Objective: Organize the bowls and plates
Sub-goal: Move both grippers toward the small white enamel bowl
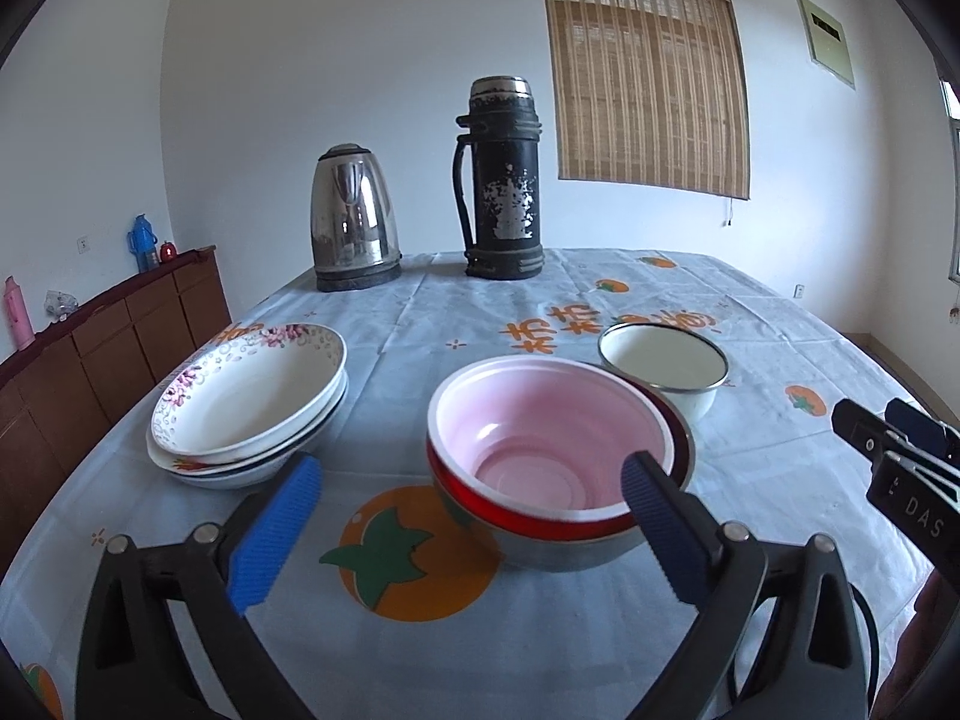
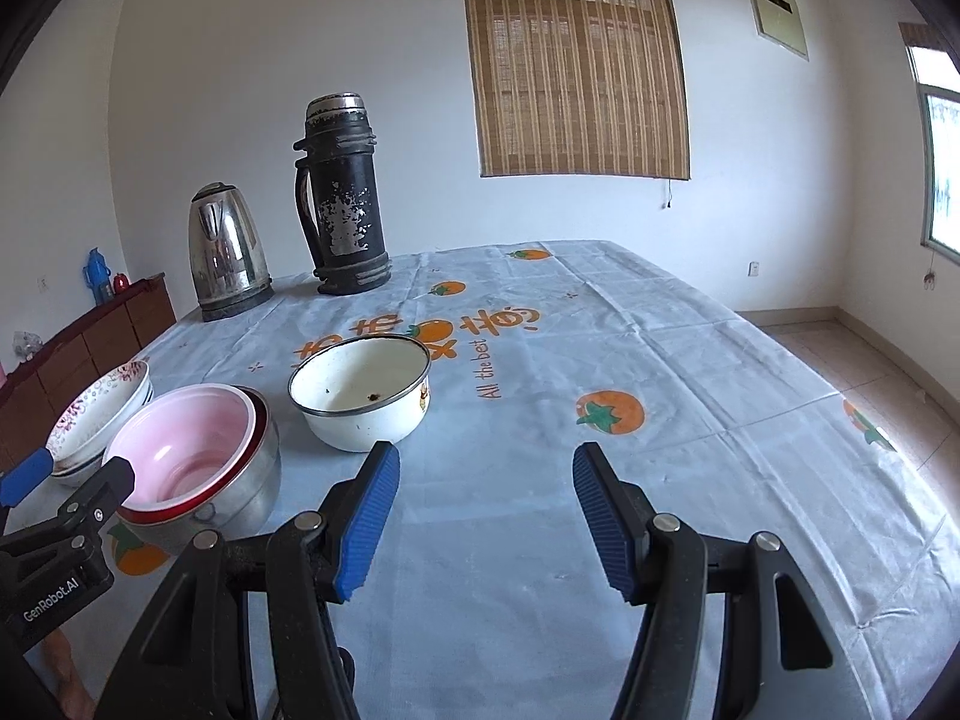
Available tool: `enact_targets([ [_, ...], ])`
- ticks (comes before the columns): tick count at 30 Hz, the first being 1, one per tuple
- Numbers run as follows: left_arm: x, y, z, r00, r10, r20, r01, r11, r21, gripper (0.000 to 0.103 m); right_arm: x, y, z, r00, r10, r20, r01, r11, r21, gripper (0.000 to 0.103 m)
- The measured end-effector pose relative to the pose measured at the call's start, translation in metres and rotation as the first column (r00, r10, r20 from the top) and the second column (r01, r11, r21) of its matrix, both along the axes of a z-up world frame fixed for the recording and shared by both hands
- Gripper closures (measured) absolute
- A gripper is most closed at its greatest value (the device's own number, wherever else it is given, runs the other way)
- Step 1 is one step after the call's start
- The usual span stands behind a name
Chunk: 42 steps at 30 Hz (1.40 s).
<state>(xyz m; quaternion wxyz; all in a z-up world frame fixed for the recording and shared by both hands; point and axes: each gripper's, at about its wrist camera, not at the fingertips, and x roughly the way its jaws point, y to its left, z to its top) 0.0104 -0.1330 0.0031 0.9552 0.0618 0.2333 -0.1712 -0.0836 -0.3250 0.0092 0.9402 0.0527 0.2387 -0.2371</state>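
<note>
Left gripper point(image 1: 471, 501): mine, spread wide, holding nothing; its fingers flank the near side of the pink bowl, the right pad in front of the rim at about 4 o'clock.
Right gripper point(image 2: 486, 513): also wide apart and empty, hovering over bare cloth point(image 2: 600, 360), nothing between its fingers.
Pink bowl point(image 1: 540, 438): nested on top of a red-rimmed one inside a steel bowl point(image 1: 570, 549); that stack sits dead ahead of my left gripper, at 12 o'clock.
White bowl point(image 2: 360, 390): enamel, dark rim, a few dark specks inside; it stands alone at 10 o'clock from my right gripper, just behind and right of the pink stack, close to it.
Floral bowls point(image 1: 252, 396): a second stack, tilted a little, at 10 o'clock from my left gripper.
Kettle point(image 1: 354, 216) and flask point(image 1: 501, 180): at the far edge, 12 o'clock, out of my way.
Step in hand, as I judge it: fetch the lone white bowl and set it into a stack.
Doing it well: I take the rim with my right gripper, one pad inside and one outside the wall, on the near side. Enamel is slick, so I squeeze firmly and lift straight up.
Risk: knocking the pink stack while I reach; I keep my left gripper clear or steadying it.
</note>
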Motion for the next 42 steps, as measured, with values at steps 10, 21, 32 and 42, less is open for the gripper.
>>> enact_targets([
  [10, -0.007, -0.014, -0.001, 0.997, -0.059, -0.042, 0.059, 0.998, 0.001, 0.001, -0.009, -0.014, 0.001, 1.000, -0.018, -0.003, 0.018, 1.000, -0.007, 0.039],
  [21, 0.003, -0.025, 0.012, 0.996, -0.075, -0.055, 0.078, 0.995, 0.055, 0.001, -0.001, -0.027, 0.002, 0.999, -0.020, -0.035, 0.020, 1.000, -0.012, 0.039],
  [32, 0.021, -0.033, 0.033, 0.991, -0.119, -0.058, 0.124, 0.989, 0.082, 0.001, 0.022, -0.030, 0.006, 0.999, 0.023, -0.036, -0.022, 0.999, 0.039, 0.039],
  [42, 0.074, -0.050, 0.054, 0.969, -0.188, -0.163, 0.201, 0.977, 0.071, 0.001, 0.058, -0.024, 0.023, 0.998, 0.060, 0.014, -0.061, 0.995, 0.082, 0.039],
])
